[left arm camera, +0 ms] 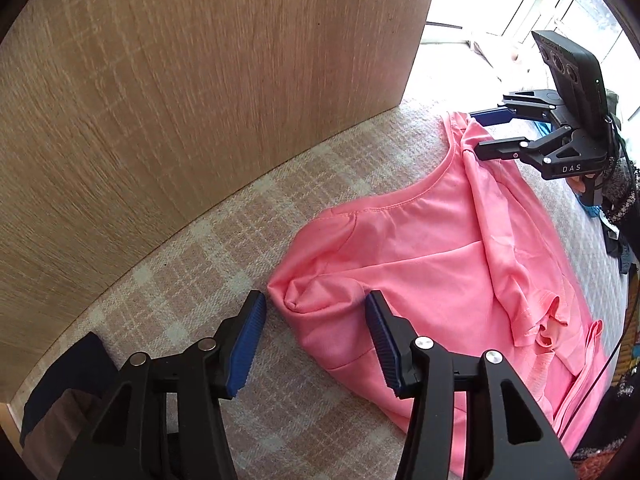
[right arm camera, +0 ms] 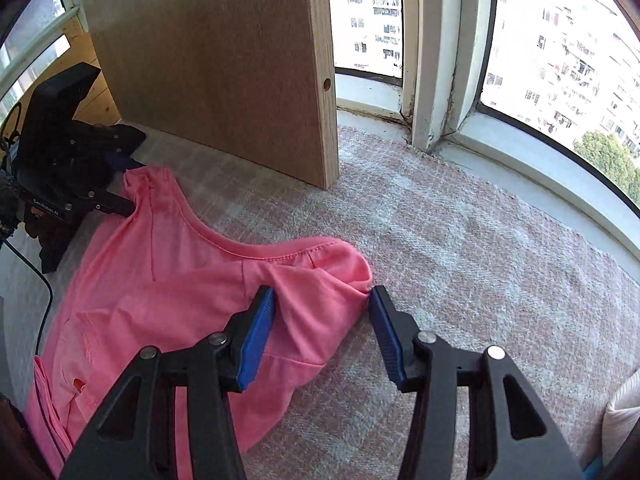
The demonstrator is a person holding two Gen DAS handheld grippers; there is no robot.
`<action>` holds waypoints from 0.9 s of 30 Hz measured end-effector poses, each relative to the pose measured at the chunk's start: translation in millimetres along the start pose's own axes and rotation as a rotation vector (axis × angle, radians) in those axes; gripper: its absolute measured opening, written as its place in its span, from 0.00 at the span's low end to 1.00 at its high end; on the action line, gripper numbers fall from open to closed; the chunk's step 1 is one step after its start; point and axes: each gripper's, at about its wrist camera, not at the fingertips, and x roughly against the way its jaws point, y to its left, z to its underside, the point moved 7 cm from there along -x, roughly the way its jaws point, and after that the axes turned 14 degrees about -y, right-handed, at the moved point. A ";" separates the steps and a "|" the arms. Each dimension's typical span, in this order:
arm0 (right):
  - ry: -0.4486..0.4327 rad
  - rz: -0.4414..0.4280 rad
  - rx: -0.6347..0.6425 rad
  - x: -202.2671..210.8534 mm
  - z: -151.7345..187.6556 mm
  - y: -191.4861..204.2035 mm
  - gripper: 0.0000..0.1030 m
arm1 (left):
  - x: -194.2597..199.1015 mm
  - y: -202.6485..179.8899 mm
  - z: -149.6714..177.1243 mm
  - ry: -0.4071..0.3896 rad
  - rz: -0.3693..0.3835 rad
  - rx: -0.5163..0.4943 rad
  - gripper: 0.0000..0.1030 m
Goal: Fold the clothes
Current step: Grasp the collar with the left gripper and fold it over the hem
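A pink T-shirt [left arm camera: 420, 248] lies flat on a pale checked cloth [left arm camera: 192, 280], neckline toward a wooden panel. My left gripper [left arm camera: 316, 320] stands open over one shoulder corner; the bunched fabric sits between the blue pads [left arm camera: 248, 336] without being pressed. In the right wrist view my right gripper [right arm camera: 322, 320] is open around the other shoulder corner of the T-shirt [right arm camera: 168, 280], its pads [right arm camera: 256, 336] beside the cloth fold. Each gripper shows in the other's view: the right gripper [left arm camera: 494, 132] at the far shoulder, the left gripper [right arm camera: 120, 184] likewise.
An upright wooden panel [right arm camera: 216, 60] stands just behind the shirt. A window sill and frame [right arm camera: 432, 120] curve along the far right edge. A dark garment [left arm camera: 72, 376] lies at the near left, a pale item [right arm camera: 624, 412] at the near right, and a black cable [right arm camera: 44, 292] runs beside the shirt.
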 end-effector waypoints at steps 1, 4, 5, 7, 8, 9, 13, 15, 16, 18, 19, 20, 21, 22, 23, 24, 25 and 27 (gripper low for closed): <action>-0.005 -0.006 0.007 0.3 -0.5 1.4 0.48 | 0.2 -1.0 0.6 -0.006 0.000 -0.007 0.47; -0.014 -0.026 0.005 1.0 -3.1 2.1 0.24 | 0.1 -4.2 0.3 -0.018 0.006 -0.027 0.41; -0.011 -0.033 -0.005 0.7 -3.7 1.7 0.16 | 0.0 -5.8 -0.2 -0.020 0.014 -0.032 0.30; -0.007 -0.047 -0.016 1.0 -4.6 3.5 0.08 | -0.5 -10.2 -1.1 -0.023 0.041 -0.035 0.15; -0.005 -0.054 -0.019 1.3 -4.9 5.0 0.07 | -0.6 -12.1 -1.6 -0.025 0.049 -0.038 0.11; -0.007 -0.059 -0.022 3.1 -6.1 6.5 0.07 | -0.4 -13.4 -2.3 -0.028 0.048 -0.046 0.09; -0.053 -0.074 -0.044 23.9 -18.5 13.2 0.06 | 9.0 -17.1 -6.7 -0.048 0.058 -0.021 0.06; -0.082 -0.081 -0.046 40.9 -26.4 19.9 0.06 | 21.5 -23.0 -10.7 -0.075 0.075 -0.019 0.05; -0.096 -0.085 -0.040 51.1 -30.2 25.1 0.06 | 30.0 -27.1 -13.2 -0.091 0.083 -0.022 0.05; -0.125 -0.091 -0.026 70.7 -38.4 37.0 0.06 | 49.7 -37.2 -18.6 -0.127 0.102 -0.024 0.05; -0.138 -0.093 -0.020 79.0 -43.4 46.3 0.06 | 58.9 -43.2 -21.9 -0.144 0.111 -0.026 0.05; -0.150 -0.095 -0.013 87.3 -47.8 55.5 0.06 | 66.7 -50.3 -25.7 -0.158 0.116 -0.031 0.05; -0.161 -0.098 -0.005 94.4 -50.6 67.0 0.06 | 76.1 -56.9 -27.8 -0.171 0.124 -0.036 0.05; -0.171 -0.101 0.003 102.2 -52.0 79.5 0.06 | 87.7 -62.9 -27.3 -0.183 0.135 -0.041 0.05; -0.182 -0.101 0.012 114.3 -52.8 88.1 0.06 | 99.4 -69.0 -26.8 -0.196 0.146 -0.046 0.05; -0.191 -0.101 0.021 126.6 -52.3 96.5 0.06 | 110.0 -76.5 -25.6 -0.206 0.153 -0.054 0.05; -0.198 -0.103 0.028 139.1 -49.9 104.8 0.06 | 119.1 -86.1 -23.3 -0.213 0.154 -0.068 0.05; -0.210 -0.107 0.040 164.0 -43.4 121.8 0.06 | 138.8 -104.3 -17.5 -0.229 0.159 -0.092 0.05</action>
